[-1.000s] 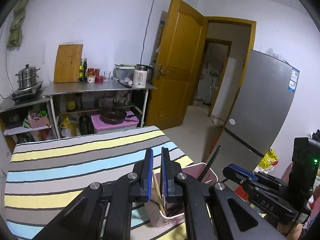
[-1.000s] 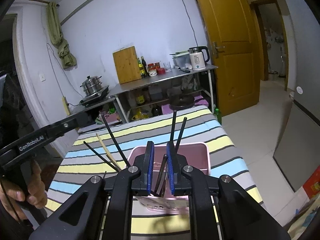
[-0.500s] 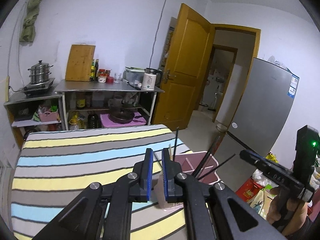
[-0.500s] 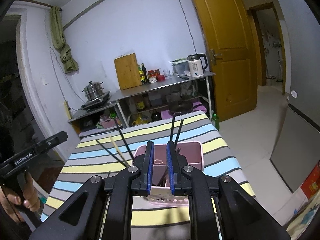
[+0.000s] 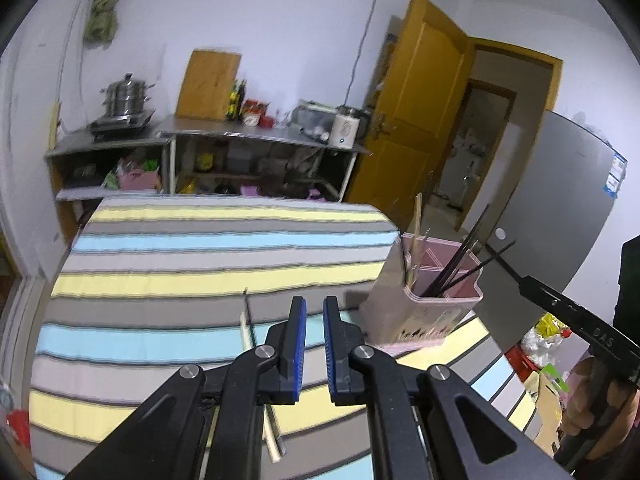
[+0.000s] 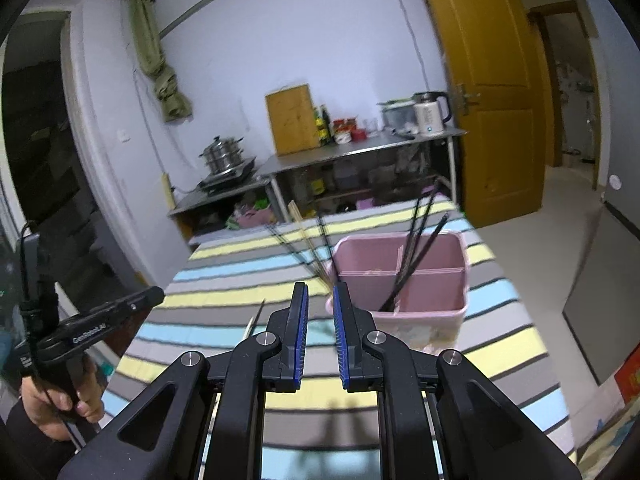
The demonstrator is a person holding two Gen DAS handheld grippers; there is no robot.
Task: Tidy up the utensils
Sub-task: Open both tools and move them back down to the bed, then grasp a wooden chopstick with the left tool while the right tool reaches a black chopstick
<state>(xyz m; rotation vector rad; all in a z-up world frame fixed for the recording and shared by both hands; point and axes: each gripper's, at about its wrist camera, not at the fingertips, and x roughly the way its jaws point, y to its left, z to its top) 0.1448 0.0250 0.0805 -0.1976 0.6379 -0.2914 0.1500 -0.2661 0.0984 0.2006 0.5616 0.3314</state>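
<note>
A pink divided utensil holder (image 5: pixel 424 312) (image 6: pixel 424 300) stands on the striped table, with black chopsticks (image 5: pixel 460 256) (image 6: pixel 412 256) and wooden chopsticks (image 5: pixel 416 224) leaning in it. Loose chopsticks, one black (image 5: pixel 247 304) and one wooden (image 5: pixel 245 332), lie on the cloth left of the holder; they also show in the right wrist view (image 6: pixel 256 318). My left gripper (image 5: pixel 315 312) hangs above the table left of the holder, its jaws a narrow gap apart with nothing between them. My right gripper (image 6: pixel 320 300) is just left of the holder, also narrowly apart and empty.
The striped tablecloth (image 5: pixel 200 240) covers the table. Behind it stands a steel shelf (image 5: pixel 260 136) with a kettle, jars, a cutting board and a steamer pot (image 5: pixel 126 96). A yellow door (image 5: pixel 416 100) and a grey fridge (image 5: pixel 560 208) stand at right.
Both grippers have pulled up and back from the holder, and moved to its left. The loose chopsticks on the cloth have come into view.
</note>
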